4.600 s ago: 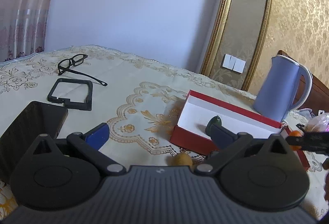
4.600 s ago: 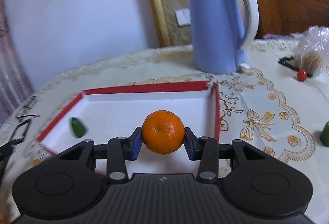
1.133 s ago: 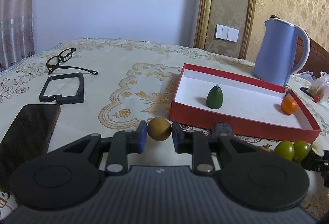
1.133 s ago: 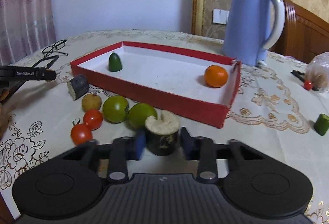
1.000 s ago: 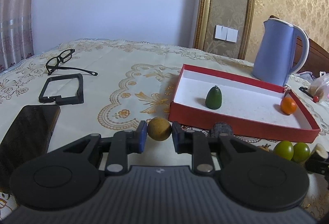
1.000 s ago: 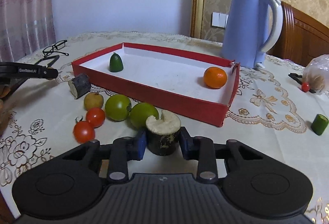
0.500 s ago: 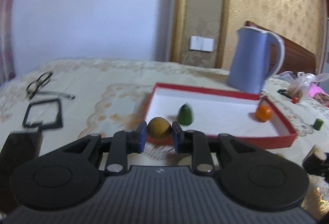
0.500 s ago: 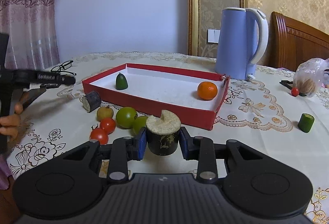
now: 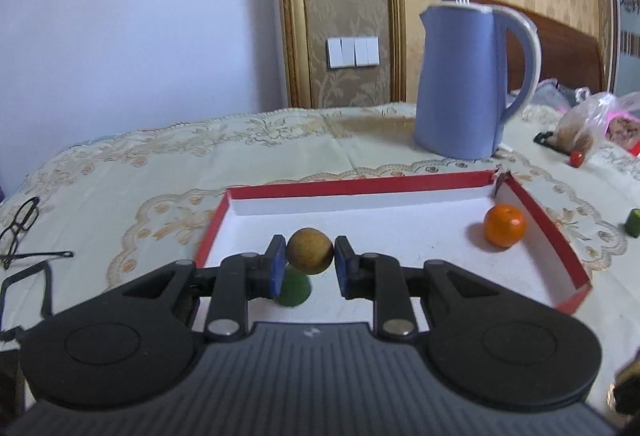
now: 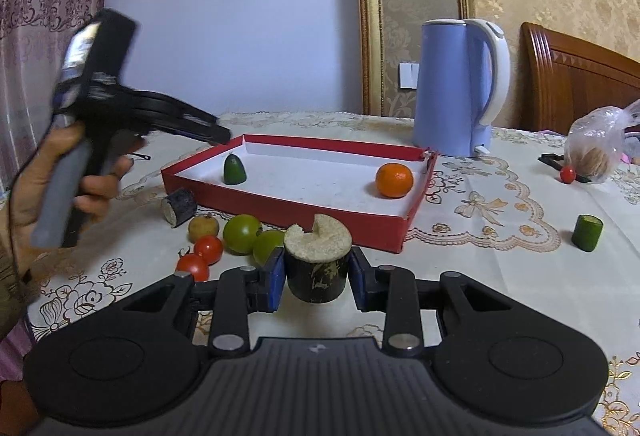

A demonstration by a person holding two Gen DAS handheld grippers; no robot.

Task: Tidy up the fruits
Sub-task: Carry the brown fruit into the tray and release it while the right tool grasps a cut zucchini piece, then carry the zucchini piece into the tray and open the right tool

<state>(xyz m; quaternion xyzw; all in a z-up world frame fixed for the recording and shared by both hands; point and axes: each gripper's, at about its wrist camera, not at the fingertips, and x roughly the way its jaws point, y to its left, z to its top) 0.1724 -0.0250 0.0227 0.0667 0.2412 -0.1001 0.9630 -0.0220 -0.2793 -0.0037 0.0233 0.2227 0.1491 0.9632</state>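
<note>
While held aloft over the near-left part of the red tray (image 9: 560, 248), pinching a small round brownish fruit (image 9: 310, 250) between blue pads (image 9: 276, 268): left gripper (image 9: 309, 268), most likely poised to lower the fruit onto the white floor. Directly beneath, partly hidden by that fruit, a green cone-shaped fruit (image 9: 294, 288) standing upright inside the tray; release straight down would probably land on it, so a shift toward 3 o'clock looks wiser. Further toward 3 o'clock in the tray, an orange (image 9: 505, 225) resting close to the right wall, apparently already sorted. Beyond the tray at 1 o'clock, a blue kettle (image 9: 468, 84). Off at 9 o'clock on the embroidered tablecloth (image 9: 120, 172), a pair of glasses (image 9: 20, 216).

From the right wrist view, at 10 o'clock, the hand (image 10: 52, 176) gripping the left tool's handle. On the cloth just in front of the tray, still unsorted: two red tomatoes (image 10: 208, 249), a small yellowish fruit (image 10: 203, 227), two green tomatoes (image 10: 242, 234), a dark stub (image 10: 180, 202). Clamped on a dark cylinder with a pale notched top (image 10: 318, 260), raised near the tray's front wall: right gripper (image 10: 318, 278), seemingly waiting its turn. At 3 o'clock, a green cut piece (image 10: 587, 232) standing apart.
</note>
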